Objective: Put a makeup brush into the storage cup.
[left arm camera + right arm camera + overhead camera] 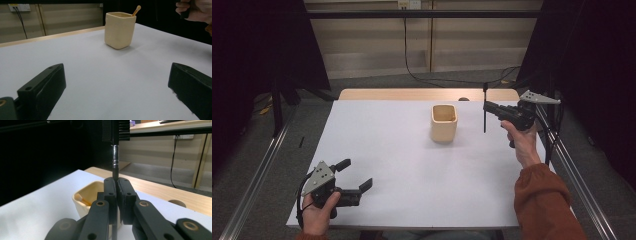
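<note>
A cream square cup (444, 122) stands upright on the white table (402, 165), right of centre toward the back. A thin wooden stick (136, 10) leans inside the cup (118, 30) and pokes above its rim. My right gripper (488, 106) is held above the table just right of the cup, shut on a slim black brush (484, 112) that stands vertical. In the right gripper view the brush handle (115, 157) rises between the closed jaws, its bristled head (115, 130) at the top, with the cup (88, 197) behind. My left gripper (357, 175) rests at the front left, open, nothing between its fingers.
A wooden strip (427, 94) runs along the table's far edge. Metal rails (579, 185) flank both sides of the table. Cables (417, 75) trail over the grey floor behind. Dark curtains hang left and right.
</note>
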Demonstrator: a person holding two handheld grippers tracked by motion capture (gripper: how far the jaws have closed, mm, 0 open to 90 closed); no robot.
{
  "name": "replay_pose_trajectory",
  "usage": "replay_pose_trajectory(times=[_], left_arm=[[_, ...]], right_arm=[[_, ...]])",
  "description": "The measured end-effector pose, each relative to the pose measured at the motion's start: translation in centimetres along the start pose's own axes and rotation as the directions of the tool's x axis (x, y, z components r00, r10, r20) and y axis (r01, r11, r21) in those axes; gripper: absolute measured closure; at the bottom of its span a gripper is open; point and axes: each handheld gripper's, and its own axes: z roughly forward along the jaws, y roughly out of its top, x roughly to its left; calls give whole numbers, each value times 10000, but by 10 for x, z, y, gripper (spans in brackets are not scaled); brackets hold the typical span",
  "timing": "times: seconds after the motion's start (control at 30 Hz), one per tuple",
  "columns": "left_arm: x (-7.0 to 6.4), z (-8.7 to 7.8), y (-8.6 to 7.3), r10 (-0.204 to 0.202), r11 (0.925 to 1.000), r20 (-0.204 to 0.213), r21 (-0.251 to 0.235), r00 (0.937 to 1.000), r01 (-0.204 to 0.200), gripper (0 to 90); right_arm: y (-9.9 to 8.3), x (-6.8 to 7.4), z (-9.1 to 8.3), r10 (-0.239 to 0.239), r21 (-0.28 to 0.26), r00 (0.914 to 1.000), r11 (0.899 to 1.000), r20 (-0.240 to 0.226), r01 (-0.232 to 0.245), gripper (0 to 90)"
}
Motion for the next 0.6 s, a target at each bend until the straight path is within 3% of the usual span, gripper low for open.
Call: replay_pose_trajectory(times=[0.2, 0.6], left_arm=[[-1, 0, 0, 21, 10000, -65, -77, 10000, -21, 15], [-1, 0, 0, 81, 10000, 9, -19, 10000, -81, 15]], right_arm=[[9, 5, 0, -10, -358, 9995, 9994, -320, -1, 867], [32, 13, 8, -296, -530, 9987, 9982, -403, 274, 867]])
